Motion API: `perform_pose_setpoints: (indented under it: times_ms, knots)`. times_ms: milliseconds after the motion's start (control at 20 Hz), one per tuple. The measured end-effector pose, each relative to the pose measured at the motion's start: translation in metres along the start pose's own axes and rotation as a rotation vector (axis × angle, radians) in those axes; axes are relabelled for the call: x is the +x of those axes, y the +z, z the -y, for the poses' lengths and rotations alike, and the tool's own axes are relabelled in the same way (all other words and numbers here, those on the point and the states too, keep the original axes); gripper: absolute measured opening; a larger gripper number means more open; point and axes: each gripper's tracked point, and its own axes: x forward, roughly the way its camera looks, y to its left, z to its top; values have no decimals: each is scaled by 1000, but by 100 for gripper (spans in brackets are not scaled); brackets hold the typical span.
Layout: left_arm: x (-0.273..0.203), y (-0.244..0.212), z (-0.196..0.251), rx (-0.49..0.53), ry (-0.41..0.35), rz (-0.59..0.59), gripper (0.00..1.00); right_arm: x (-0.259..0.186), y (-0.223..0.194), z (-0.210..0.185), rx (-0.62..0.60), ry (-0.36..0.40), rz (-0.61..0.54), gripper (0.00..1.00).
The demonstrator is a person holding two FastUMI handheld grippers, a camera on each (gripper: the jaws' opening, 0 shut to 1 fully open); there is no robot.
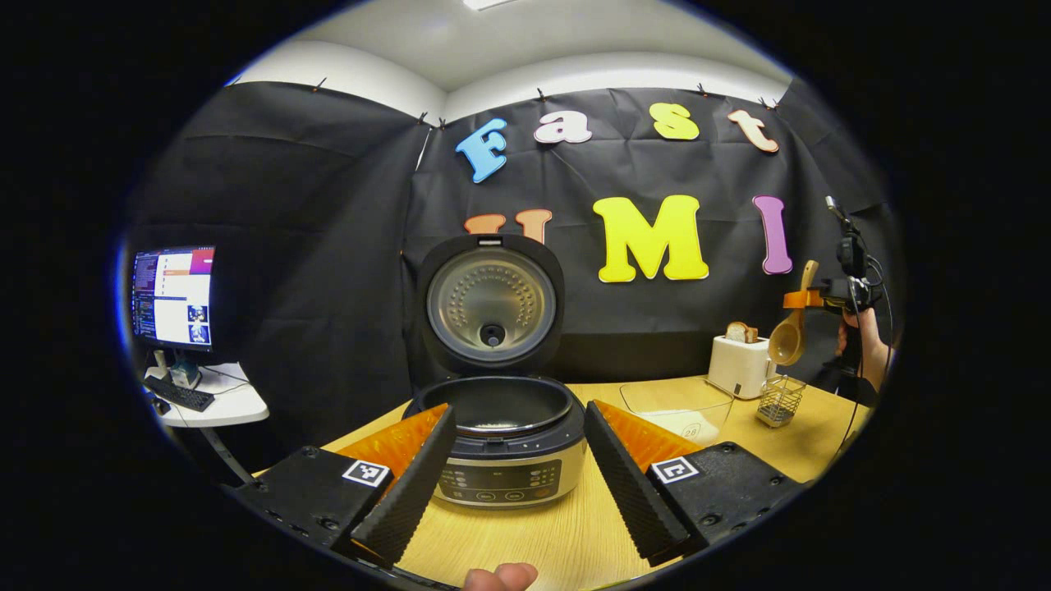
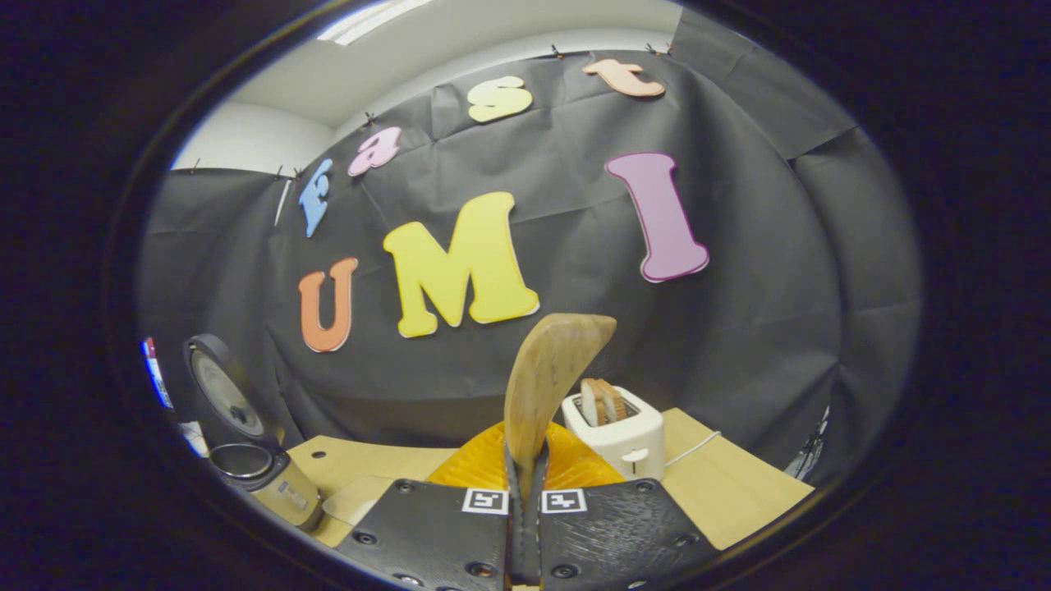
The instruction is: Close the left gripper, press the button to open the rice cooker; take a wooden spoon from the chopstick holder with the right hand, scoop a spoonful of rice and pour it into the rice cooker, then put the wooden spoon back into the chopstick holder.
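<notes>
The rice cooker (image 1: 505,460) stands open, its lid (image 1: 491,302) upright and its inner pot showing. My left gripper (image 1: 520,408) is open in front of it, one finger on each side of the cooker body, touching nothing. At the far right, my right gripper (image 1: 809,297) holds the wooden spoon (image 1: 787,338) bowl-down just above the wire chopstick holder (image 1: 780,400). In the right gripper view, my right gripper (image 2: 525,464) is shut on the wooden spoon (image 2: 548,386), which rises between its fingers. The cooker (image 2: 254,472) sits low at the left there.
A clear glass bowl (image 1: 657,386) sits on the wooden table (image 1: 525,542) right of the cooker. Behind it a white toaster (image 1: 737,367) holds bread, also seen as the toaster (image 2: 617,433). A monitor (image 1: 172,297) and keyboard stand on a side desk at left. A thumb (image 1: 501,577) shows at the bottom edge.
</notes>
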Motion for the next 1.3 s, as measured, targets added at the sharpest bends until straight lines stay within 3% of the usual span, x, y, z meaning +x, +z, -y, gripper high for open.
perform_pose_setpoints:
  times_ms: [250, 450, 850, 1050, 1300]
  knots:
    - [-9, 17, -18, 67, 31, 51, 99, 24, 3, -81, -59, 90, -12, 0]
    - [-13, 18, -27, 62, 31, 54, 99, 58, -44, -131, -111, 132, -105, 0]
    - [-9, 13, -34, 42, 25, 38, 99, 98, -151, -135, -287, 10, -278, 0]
    - [-9, 9, -40, 40, 26, 17, 100, 102, -175, -136, -390, -29, -307, 0]
    - [-10, 7, -45, 31, 21, 3, 100, 104, -197, -156, -411, -21, -343, 0]
